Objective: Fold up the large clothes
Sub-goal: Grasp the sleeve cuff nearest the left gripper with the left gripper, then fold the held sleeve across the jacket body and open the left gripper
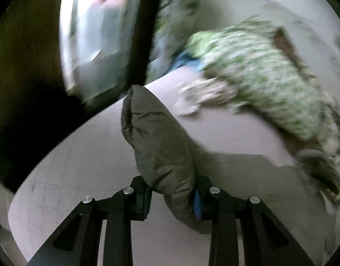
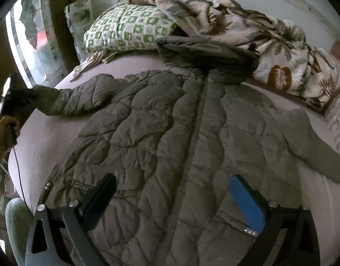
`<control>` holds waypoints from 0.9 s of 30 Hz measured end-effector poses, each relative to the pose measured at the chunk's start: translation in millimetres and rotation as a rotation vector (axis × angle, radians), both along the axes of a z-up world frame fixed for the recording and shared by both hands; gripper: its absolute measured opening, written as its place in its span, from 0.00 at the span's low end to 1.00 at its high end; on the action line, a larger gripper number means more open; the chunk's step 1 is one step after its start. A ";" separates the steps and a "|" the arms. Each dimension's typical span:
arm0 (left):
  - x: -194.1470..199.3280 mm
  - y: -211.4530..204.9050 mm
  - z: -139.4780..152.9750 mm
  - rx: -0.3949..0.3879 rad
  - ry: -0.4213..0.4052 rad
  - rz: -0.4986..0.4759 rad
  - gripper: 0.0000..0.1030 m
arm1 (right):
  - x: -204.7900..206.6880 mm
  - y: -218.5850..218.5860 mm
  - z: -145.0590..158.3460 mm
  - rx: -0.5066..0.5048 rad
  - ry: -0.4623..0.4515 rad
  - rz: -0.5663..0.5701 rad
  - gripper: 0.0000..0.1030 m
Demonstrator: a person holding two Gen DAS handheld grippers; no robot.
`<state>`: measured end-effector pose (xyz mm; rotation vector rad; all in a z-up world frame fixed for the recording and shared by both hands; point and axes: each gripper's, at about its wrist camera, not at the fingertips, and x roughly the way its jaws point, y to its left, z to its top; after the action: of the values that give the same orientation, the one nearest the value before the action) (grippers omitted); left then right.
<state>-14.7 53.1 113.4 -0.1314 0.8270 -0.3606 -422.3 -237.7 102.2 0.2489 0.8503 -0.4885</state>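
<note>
An olive quilted puffer jacket (image 2: 170, 137) lies spread front-up on a pale pink bed sheet (image 2: 48, 133), its zipper running up the middle. My left gripper (image 1: 172, 192) is shut on the end of the jacket's sleeve (image 1: 156, 137) and holds it off the bed; it also shows at the far left of the right wrist view (image 2: 14, 97). My right gripper (image 2: 172, 190) is open, hovering above the jacket's lower hem, touching nothing. The other sleeve (image 2: 314, 141) lies flat to the right.
A green-and-white checked pillow (image 2: 130, 28) and a crumpled leaf-print blanket (image 2: 269, 40) lie at the head of the bed, the jacket's hood (image 2: 205, 53) resting against them. A window (image 2: 34, 35) is at left. The left wrist view is motion-blurred.
</note>
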 end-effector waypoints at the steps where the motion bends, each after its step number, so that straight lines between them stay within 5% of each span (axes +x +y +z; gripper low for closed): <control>1: -11.5 -12.6 13.5 -0.008 -0.032 -0.049 0.30 | -2.1 -2.2 0.4 0.002 -0.003 -0.006 1.00; 10: -117.4 -152.3 75.4 -0.038 -0.141 -0.439 0.30 | -32.3 -21.4 0.2 0.024 -0.044 -0.075 1.00; 21: -223.3 -298.5 66.5 -0.010 -0.106 -0.722 0.31 | -86.3 -61.0 2.9 0.019 -0.078 -0.202 1.00; 24: -246.2 -334.3 45.0 0.036 -0.055 -0.787 0.50 | -98.7 -75.3 -3.5 0.039 -0.075 -0.244 1.00; 26: -261.5 -345.1 34.7 0.074 -0.023 -0.814 0.76 | -103.5 -84.3 -5.3 0.047 -0.076 -0.267 1.00; 27: -268.3 -346.4 31.6 0.087 -0.028 -0.814 0.76 | -107.5 -86.8 -7.3 0.048 -0.076 -0.273 1.00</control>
<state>-283.1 -293.2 145.0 0.3046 0.8412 -1.0849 -529.9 -324.5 94.9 0.4282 0.7574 -0.7097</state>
